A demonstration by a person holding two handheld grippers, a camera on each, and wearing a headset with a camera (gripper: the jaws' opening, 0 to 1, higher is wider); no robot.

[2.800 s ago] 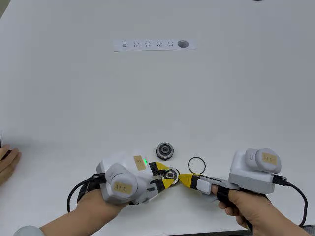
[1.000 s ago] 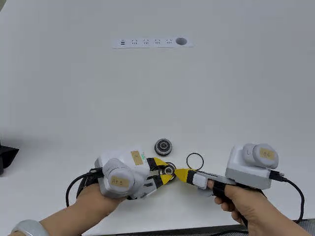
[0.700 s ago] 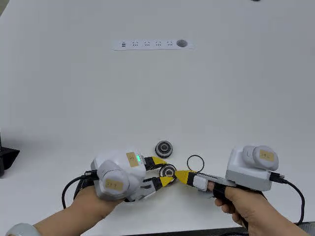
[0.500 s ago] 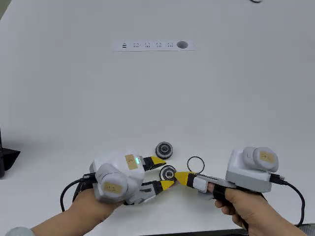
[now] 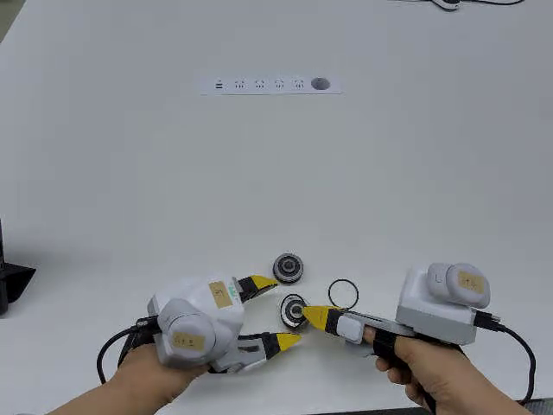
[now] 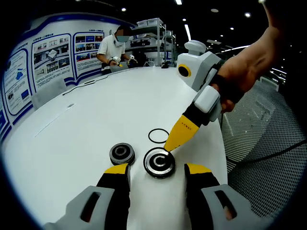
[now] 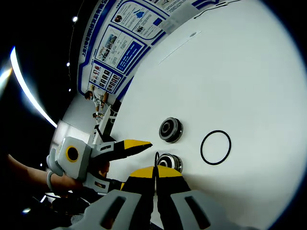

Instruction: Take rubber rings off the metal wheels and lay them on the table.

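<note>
A metal wheel [image 5: 292,309] with a black rubber ring lies on the white table between the jaws of my left gripper [image 5: 274,312], which stands open and apart from it. My right gripper [image 5: 309,316] is shut, its yellow tip at the wheel's right edge, pinching a thin black arc of the rubber ring [image 7: 157,156]. The left gripper view shows the wheel [image 6: 159,163] with that yellow tip [image 6: 169,145] on its rim. A second wheel [image 5: 288,268] lies just beyond. A loose rubber ring [image 5: 343,293] lies flat to the right.
A white power strip [image 5: 272,85] lies far across the table. A black object [image 5: 9,281] sits at the left edge and a cable [image 5: 458,4] at the far top. The table's near edge [image 6: 225,143] runs close beside the right gripper.
My left gripper has opened, let go of the wheel and drawn back to the left. The right gripper's tip stays at the wheel's edge.
</note>
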